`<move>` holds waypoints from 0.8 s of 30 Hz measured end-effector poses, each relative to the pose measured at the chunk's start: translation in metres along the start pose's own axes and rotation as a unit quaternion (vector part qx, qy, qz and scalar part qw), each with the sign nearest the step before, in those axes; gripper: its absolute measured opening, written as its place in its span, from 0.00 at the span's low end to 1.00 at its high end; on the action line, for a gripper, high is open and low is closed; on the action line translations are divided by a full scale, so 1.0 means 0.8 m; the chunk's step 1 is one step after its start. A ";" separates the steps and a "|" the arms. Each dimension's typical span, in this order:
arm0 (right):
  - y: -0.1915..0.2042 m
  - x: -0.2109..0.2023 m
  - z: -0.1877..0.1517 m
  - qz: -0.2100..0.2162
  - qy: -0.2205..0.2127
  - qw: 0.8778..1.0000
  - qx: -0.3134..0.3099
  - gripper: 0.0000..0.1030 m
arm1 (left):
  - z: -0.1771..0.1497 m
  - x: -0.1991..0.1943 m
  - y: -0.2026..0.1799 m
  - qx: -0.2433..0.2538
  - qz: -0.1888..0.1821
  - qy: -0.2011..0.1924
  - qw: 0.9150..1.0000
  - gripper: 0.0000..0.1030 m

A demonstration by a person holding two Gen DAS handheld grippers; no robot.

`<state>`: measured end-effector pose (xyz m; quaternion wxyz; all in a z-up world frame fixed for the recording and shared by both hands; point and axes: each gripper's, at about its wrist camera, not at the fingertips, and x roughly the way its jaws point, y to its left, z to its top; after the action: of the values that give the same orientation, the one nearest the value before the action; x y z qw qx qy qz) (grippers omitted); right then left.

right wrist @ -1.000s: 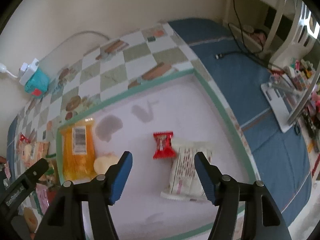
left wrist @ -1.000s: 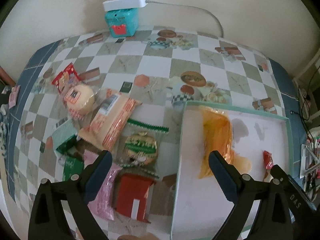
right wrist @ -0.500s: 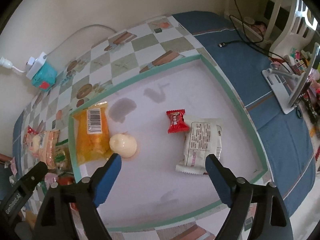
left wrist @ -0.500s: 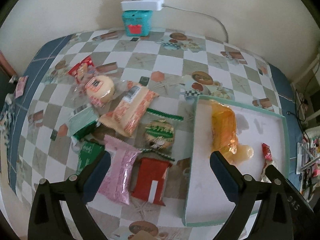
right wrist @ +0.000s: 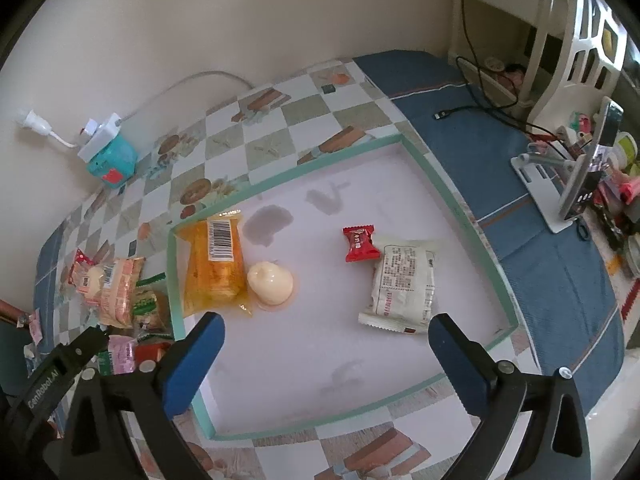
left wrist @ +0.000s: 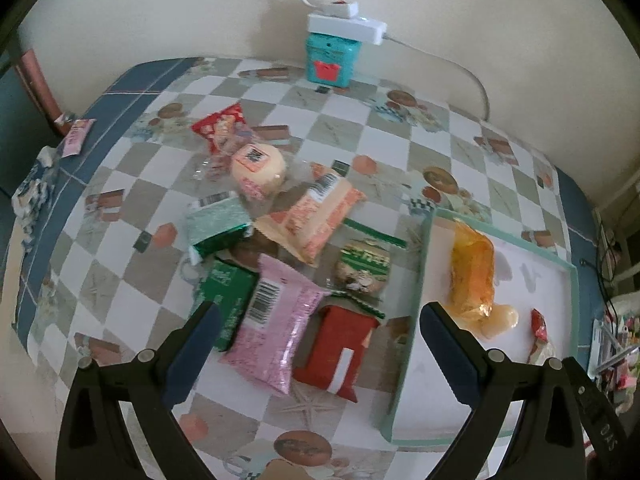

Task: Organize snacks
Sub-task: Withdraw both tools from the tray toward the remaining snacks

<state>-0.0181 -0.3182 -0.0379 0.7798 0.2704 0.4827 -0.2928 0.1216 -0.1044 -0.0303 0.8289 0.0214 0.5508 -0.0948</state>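
Snacks lie in two groups on a checkered tablecloth (left wrist: pixel 384 152): a loose pile on the cloth and four pieces inside a shallow tray (right wrist: pixel 456 208) with a pale green rim. In the tray, an orange packet (right wrist: pixel 214 264) lies along the left wall with a cream-coloured jelly cup (right wrist: pixel 270 282) touching its lower corner; a small red candy (right wrist: pixel 360 243) sits near the middle, just beside a white printed packet (right wrist: pixel 404 284). The pile to the tray's left holds a pink packet (left wrist: pixel 272 328), a red box (left wrist: pixel 336 350), a round green-labelled cake (left wrist: pixel 362 266), an orange-striped bag (left wrist: pixel 316 220), two green packets and a round bun (left wrist: pixel 258 170) in clear wrap. The right gripper (right wrist: pixel 326 354) hangs over the tray's near half, its jaws opening wide with nothing between them. The left gripper (left wrist: pixel 316 344) is spread wide above the pink packet and red box, gripping nothing. At the far edge by the wall, a teal box (left wrist: pixel 330 60) carries a white power strip (left wrist: pixel 346 26).
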 end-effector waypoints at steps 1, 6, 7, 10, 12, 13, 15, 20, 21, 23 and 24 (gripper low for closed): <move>0.001 -0.001 -0.001 0.000 -0.001 1.000 -0.001 1.00 | 0.000 -0.002 0.003 -0.002 0.002 -0.003 1.000 0.97; 0.004 -0.007 -0.004 0.009 -0.007 1.000 -0.002 1.00 | -0.002 -0.012 0.018 -0.005 0.009 -0.019 1.000 0.97; 0.005 -0.008 -0.004 0.013 -0.008 1.000 -0.001 1.00 | -0.003 -0.014 0.022 -0.006 0.008 -0.024 1.000 0.97; 0.007 -0.009 -0.005 0.030 -0.014 0.999 -0.001 1.00 | -0.005 -0.021 0.037 -0.011 0.006 -0.032 0.999 0.97; 0.009 -0.009 -0.006 0.029 -0.016 0.999 0.002 1.00 | -0.005 -0.023 0.047 -0.019 0.004 -0.029 0.999 0.97; 0.012 -0.009 -0.006 0.028 -0.018 0.999 0.002 1.00 | -0.004 -0.024 0.056 -0.027 0.003 -0.028 0.999 0.97; 0.018 -0.009 -0.007 0.029 -0.019 0.999 -0.002 1.00 | -0.001 -0.025 0.071 -0.036 0.004 -0.026 0.999 0.97; 0.049 -0.006 -0.013 0.036 -0.016 0.999 -0.026 1.00 | 0.002 -0.014 0.112 -0.060 0.008 -0.003 0.998 0.97; 0.055 -0.004 -0.014 0.033 -0.015 0.999 -0.031 1.00 | 0.002 -0.013 0.121 -0.068 0.010 0.000 0.998 0.97; 0.068 0.000 -0.019 0.028 -0.011 0.999 -0.041 1.00 | 0.004 -0.013 0.141 -0.082 0.014 0.001 0.997 0.97; 0.077 0.002 -0.022 0.027 -0.009 0.999 -0.046 1.00 | 0.005 -0.014 0.150 -0.086 0.015 0.000 0.996 0.97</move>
<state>0.0163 -0.2646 -0.0376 0.8032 0.2444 0.4817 -0.2512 0.1429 0.0142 -0.0270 0.8293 -0.0422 0.5562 -0.0348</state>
